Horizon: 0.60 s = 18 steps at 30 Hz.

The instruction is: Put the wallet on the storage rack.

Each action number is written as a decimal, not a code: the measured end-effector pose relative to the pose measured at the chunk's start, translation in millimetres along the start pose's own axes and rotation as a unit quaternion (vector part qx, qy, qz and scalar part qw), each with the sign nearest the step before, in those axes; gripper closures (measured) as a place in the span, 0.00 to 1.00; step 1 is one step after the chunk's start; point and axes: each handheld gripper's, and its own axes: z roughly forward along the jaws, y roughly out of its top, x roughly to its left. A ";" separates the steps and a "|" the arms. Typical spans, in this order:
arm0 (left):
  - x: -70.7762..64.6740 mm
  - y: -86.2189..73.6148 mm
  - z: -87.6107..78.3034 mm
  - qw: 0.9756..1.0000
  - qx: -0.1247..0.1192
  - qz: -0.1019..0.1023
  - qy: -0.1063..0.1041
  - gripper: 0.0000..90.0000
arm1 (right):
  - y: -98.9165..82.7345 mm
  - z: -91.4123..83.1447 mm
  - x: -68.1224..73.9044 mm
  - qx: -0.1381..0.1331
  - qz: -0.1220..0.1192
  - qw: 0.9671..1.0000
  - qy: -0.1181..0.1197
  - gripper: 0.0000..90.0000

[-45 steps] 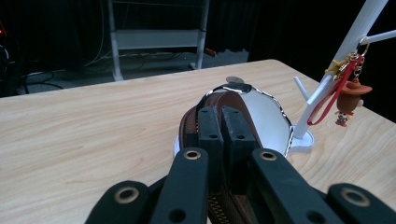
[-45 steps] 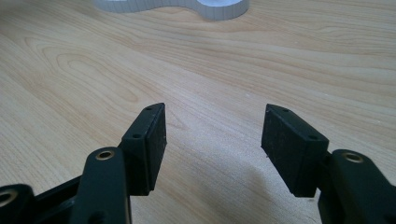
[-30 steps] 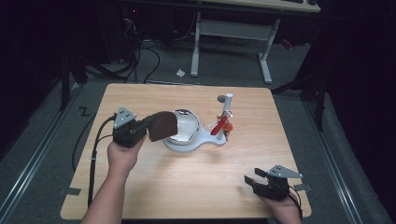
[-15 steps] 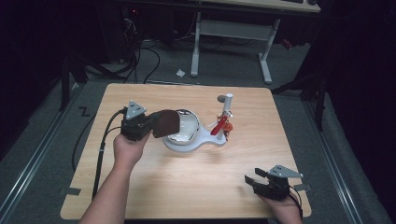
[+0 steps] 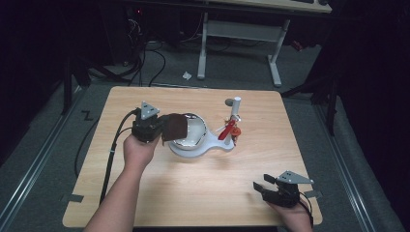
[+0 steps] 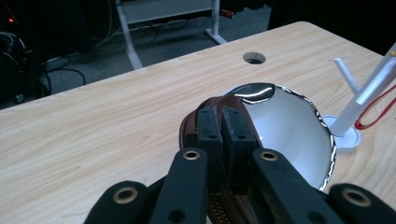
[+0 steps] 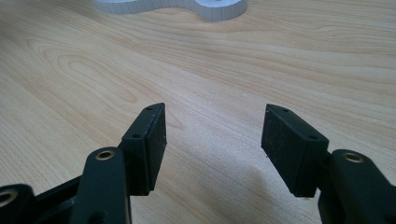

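L gripper (image 5: 162, 129) jaws clamped on brown pouch (image 5: 174, 128) by bowl (image 5: 191, 133) | R gripper (image 5: 270, 186) jaws wide, empty

Pouch (image 5: 174, 126) over bowl (image 5: 193, 135), left of stand (image 5: 234, 116).

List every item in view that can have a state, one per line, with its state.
left gripper: shut on the brown zippered pouch, held at the bowl's rim.
brown zippered pouch: gripped, lifted off the table.
steel bowl: upright on the white stand, nothing seen inside.
white stand: flat on the table, post upright.
red piece: hanging on the post.
right gripper: open, holding nothing, low over the table.
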 end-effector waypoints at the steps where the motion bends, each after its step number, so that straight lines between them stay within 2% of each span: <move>1: -0.4 0.6 0.7 1.000 0.001 -0.002 0.001 0.97 | 0.0 -0.1 0.0 0.000 0.001 1.000 0.000 0.45; 5: -3.1 2.2 4.5 1.000 0.004 0.001 0.003 0.97 | 0.1 0.0 -0.4 0.000 0.000 1.000 0.000 0.45; 18: -14.0 3.8 20.1 1.000 0.007 -0.006 0.010 0.96 | -0.3 1.1 0.0 0.005 0.002 1.000 0.004 0.45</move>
